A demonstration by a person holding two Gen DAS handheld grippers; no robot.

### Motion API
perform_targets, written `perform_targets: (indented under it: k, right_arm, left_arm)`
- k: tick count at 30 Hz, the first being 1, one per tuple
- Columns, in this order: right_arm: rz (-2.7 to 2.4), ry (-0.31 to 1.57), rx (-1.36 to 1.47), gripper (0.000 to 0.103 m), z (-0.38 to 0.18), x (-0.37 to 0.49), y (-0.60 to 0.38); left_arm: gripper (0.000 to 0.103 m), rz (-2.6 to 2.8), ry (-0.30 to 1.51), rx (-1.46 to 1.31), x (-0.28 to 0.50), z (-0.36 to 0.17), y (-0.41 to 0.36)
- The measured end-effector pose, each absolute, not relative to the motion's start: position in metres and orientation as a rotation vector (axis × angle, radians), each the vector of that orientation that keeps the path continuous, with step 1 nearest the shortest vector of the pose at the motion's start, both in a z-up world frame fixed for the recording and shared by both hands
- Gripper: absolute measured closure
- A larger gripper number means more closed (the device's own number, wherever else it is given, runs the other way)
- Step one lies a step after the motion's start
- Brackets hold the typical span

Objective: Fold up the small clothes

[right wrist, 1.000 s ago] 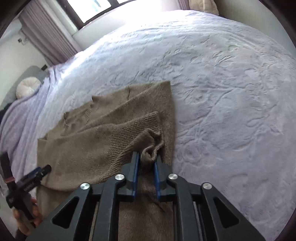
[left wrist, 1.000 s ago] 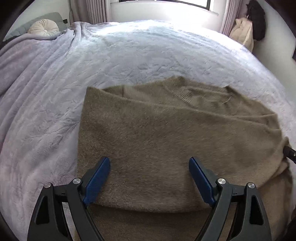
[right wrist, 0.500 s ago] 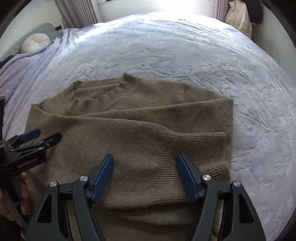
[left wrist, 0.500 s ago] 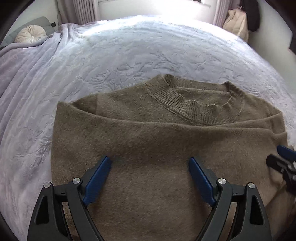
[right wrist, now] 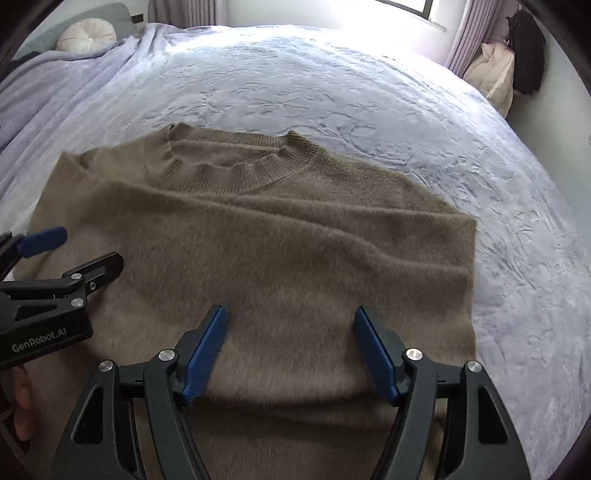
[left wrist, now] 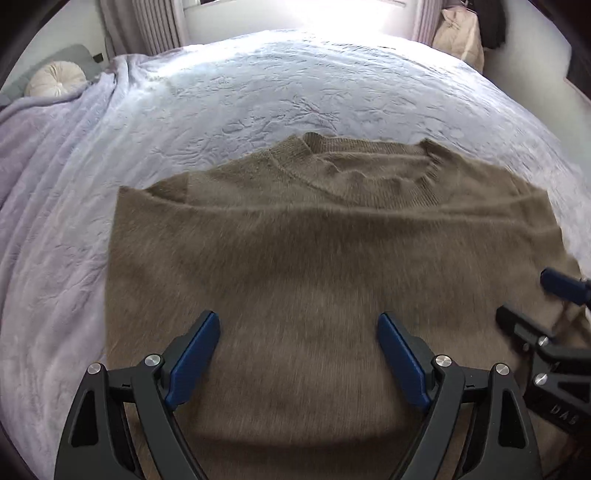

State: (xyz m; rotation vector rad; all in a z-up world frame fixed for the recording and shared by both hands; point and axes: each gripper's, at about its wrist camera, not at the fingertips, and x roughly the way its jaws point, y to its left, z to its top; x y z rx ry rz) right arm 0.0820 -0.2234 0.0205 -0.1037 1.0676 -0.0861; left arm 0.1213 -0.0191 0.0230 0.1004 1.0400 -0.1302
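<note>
Nearest us, our left claw hangs spread wide over the near part of the sweater, pinching nothing; our right claw is just beside it on the right, equally spread and empty. Under both lies the brown sweater, flat on the bed, collar at the far end. We judge the task partly done: both sleeves look folded in across the body, leaving a neat rectangle with straight side edges. What remains, we think, is bringing the near hem up toward the collar. The knit is fuzzy and soft, ribbed at the collar. Beyond it stretches the pale quilted bedspread with embossed leafy patterns, and a round tufted cushion at the far left.
</note>
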Motion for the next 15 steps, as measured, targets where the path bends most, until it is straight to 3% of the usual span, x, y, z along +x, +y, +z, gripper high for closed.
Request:
perform_targets:
  k: [4,15]
  right_arm:
    - [-0.077,1.038,-0.071,0.024,0.028,0.043,-0.221]
    - [-0.042,1.083,-0.080,0.023,0.014,-0.088,-0.210]
  left_arm:
    - [0.015,-0.161,1.053,0.048,0.081,0.022,-0.005]
    - [0.015,-0.168,1.058,0.093,-0.054,0.010,0.028]
